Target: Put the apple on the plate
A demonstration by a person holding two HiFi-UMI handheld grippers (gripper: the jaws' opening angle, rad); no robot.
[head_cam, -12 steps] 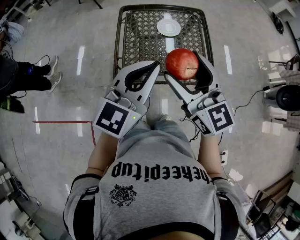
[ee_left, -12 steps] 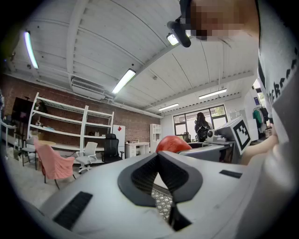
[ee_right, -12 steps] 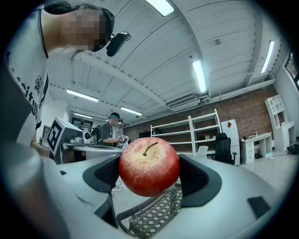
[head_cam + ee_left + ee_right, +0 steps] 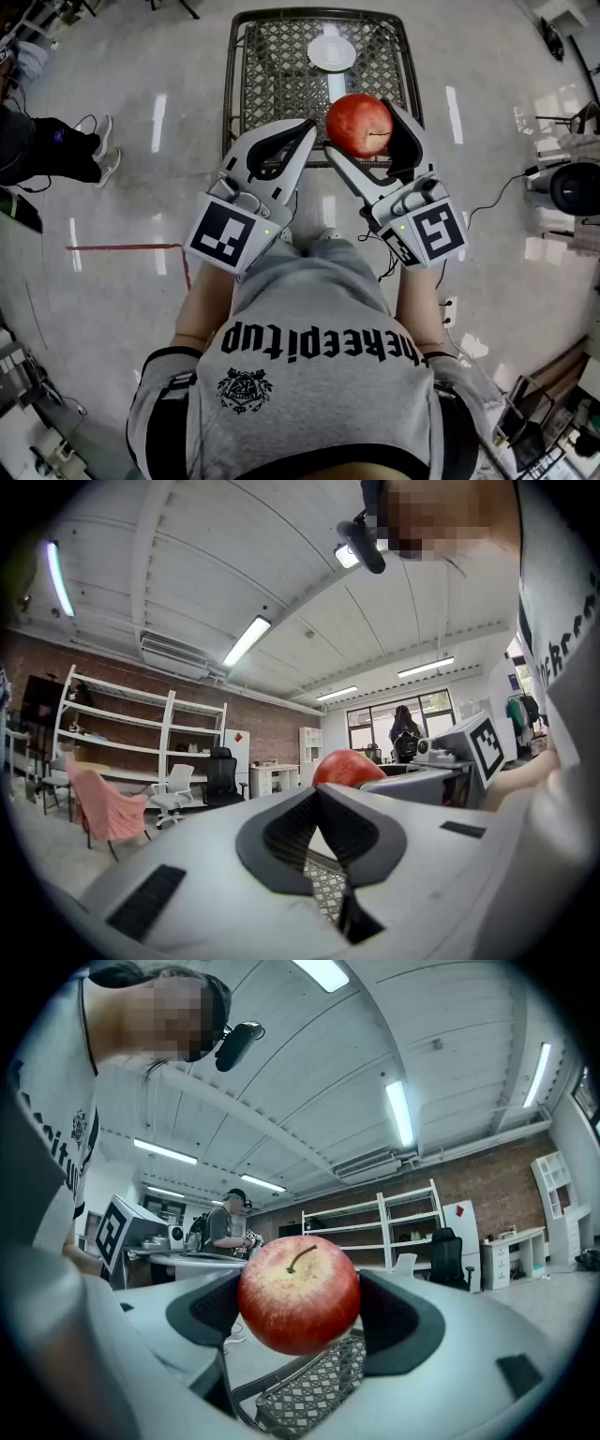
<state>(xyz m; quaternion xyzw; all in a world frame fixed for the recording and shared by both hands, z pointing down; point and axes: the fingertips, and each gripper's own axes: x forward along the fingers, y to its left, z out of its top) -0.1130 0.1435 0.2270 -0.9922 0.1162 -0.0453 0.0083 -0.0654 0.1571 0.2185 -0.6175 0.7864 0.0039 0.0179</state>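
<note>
Right claw: the right gripper (image 4: 361, 127) has its jaws spread wide around the apple (image 4: 359, 125), one pad pressed to each side, and carries it clear of any surface.
Left claw: the left gripper (image 4: 307, 128) has its pad tips touching and nothing between them; it rides just beside the right one, idle.
Apple's place: in the air above the near edge of the mesh table (image 4: 253, 84), not yet over the plate (image 4: 332, 53).
Key relation: the plate lies straight ahead of the apple, toward the far side of the table and a little to the left; the two are well apart, with bare mesh between them.
Apple's lie: it is round, so no long axis matters; its stem faces back toward the right gripper's camera.
Nearer hand: the right one already holds the fruit, so the move calls for a forward reach, then a lowering and a release.
Head view only: the plate, and how far short of it the apple hangs.
Right gripper view only: both pads bearing on the apple's sides, with mesh below; no plate is seen there.
Left gripper view only: its own closed, empty pads, the apple's top showing beyond them.
</note>
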